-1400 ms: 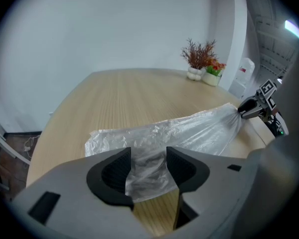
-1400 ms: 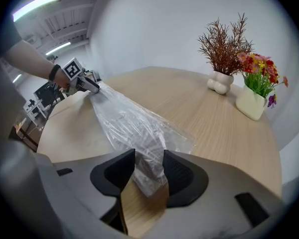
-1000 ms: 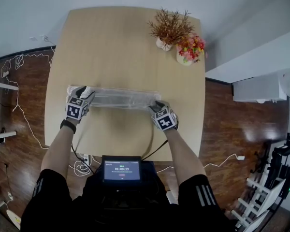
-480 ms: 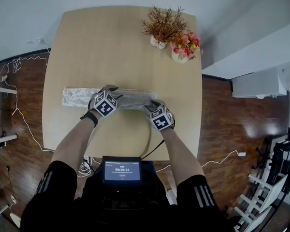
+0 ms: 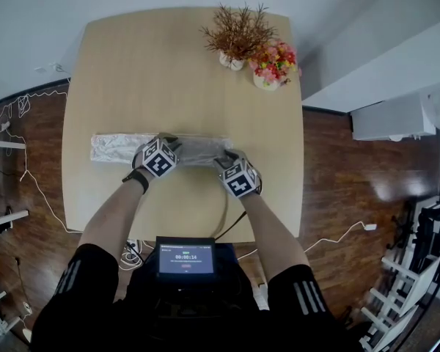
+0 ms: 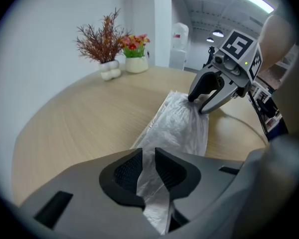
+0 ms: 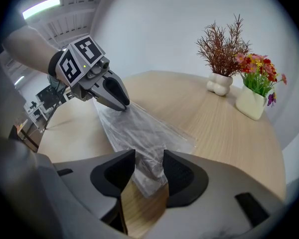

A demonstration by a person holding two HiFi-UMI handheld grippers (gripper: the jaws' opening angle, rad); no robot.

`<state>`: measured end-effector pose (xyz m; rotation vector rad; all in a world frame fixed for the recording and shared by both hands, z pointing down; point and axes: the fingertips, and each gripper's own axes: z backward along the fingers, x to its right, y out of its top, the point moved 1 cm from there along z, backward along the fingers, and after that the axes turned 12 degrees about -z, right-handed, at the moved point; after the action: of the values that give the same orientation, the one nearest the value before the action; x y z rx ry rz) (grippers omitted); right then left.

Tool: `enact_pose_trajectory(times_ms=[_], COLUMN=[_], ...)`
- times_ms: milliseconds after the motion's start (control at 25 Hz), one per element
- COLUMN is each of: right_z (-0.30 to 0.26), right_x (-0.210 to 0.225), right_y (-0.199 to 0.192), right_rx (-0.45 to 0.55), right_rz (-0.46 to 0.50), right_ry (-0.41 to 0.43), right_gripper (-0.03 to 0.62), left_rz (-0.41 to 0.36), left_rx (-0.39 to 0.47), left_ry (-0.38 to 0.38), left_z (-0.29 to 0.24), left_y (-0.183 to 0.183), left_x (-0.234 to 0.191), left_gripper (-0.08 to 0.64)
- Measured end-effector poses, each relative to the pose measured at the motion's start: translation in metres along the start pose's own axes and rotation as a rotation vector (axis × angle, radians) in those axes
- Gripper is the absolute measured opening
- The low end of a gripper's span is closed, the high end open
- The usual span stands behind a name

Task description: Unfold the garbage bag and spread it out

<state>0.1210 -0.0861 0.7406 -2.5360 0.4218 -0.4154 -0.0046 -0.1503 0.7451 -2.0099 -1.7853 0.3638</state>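
Light wooden counter (image 5: 183,72), garbage bag (image 5: 114,147) lying across its near half as a long folded strip. Left gripper (image 6: 148,164) has just been closing its jaws and now pinches a thin fold of film mid-strip. Right gripper (image 7: 148,172) straddles the bag's end, jaws wide, not pressing. My worry: pull now and the unanchored strip just drags, or the slick film slips out. Flower pots (image 5: 268,68) at the back sit well apart.

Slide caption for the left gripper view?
Left gripper, jaws just closing, pinches the folded garbage bag on the table; open right gripper straddles its far end.
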Motion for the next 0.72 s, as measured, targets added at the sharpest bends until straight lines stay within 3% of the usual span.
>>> enact_pose_trajectory(times_ms=[200, 520, 720], right_z=[-0.001, -0.004, 0.021], right_x=[0.001, -0.002, -0.005], right_y=[-0.001, -0.006, 0.019], right_rx=[-0.003, -0.015, 0.087], right_rz=[-0.003, 0.026, 0.047], right_ry=[0.005, 0.028, 0.023], right_gripper=[0.207, 0.209, 0.207], left_rz=[-0.021, -0.038, -0.112], left_rx=[-0.004, 0.019, 0.077], left_ry=[-0.015, 0.016, 0.087], left_z=[-0.003, 0.003, 0.023], left_y=[0.002, 0.007, 0.02], left_x=[0.009, 0.007, 0.008], left_gripper=[0.0, 0.0, 0.0])
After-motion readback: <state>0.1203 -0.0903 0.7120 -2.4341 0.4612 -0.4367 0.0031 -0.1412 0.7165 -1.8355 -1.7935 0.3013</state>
